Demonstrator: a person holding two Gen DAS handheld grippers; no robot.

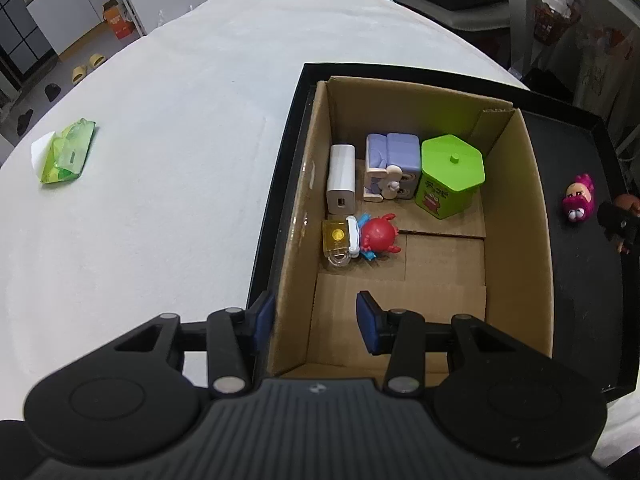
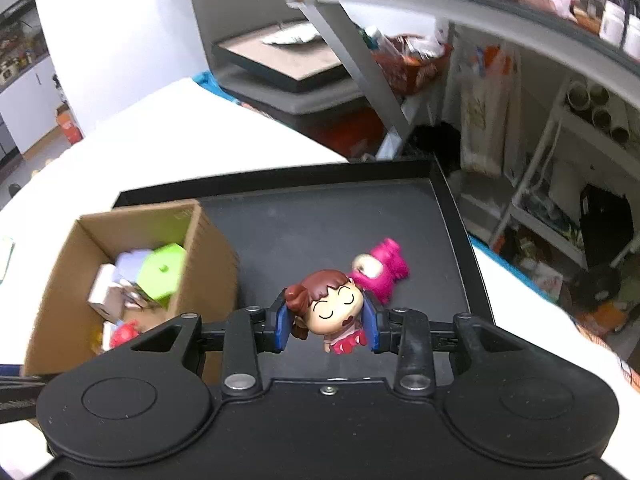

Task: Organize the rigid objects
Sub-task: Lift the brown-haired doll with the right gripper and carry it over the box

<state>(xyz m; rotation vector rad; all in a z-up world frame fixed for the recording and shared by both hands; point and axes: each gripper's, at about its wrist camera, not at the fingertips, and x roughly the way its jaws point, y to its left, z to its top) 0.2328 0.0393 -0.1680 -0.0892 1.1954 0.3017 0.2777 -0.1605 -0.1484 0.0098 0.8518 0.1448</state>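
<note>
The cardboard box (image 1: 516, 216) is brown, the tray (image 1: 580, 280) black, the hexagonal tin (image 1: 452, 176) bright green, the desk (image 1: 160, 160) white.

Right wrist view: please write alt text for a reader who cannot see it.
The right gripper is shut on a doll with brown hair and closed eyes, above a black tray. A pink toy lies on the tray just behind the doll. At left, an open cardboard box in the tray holds a green container and other small things.

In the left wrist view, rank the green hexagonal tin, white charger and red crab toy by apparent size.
1. Green hexagonal tin, clearly largest.
2. White charger.
3. Red crab toy, looking close to the charger, so that order is unsure.
</note>
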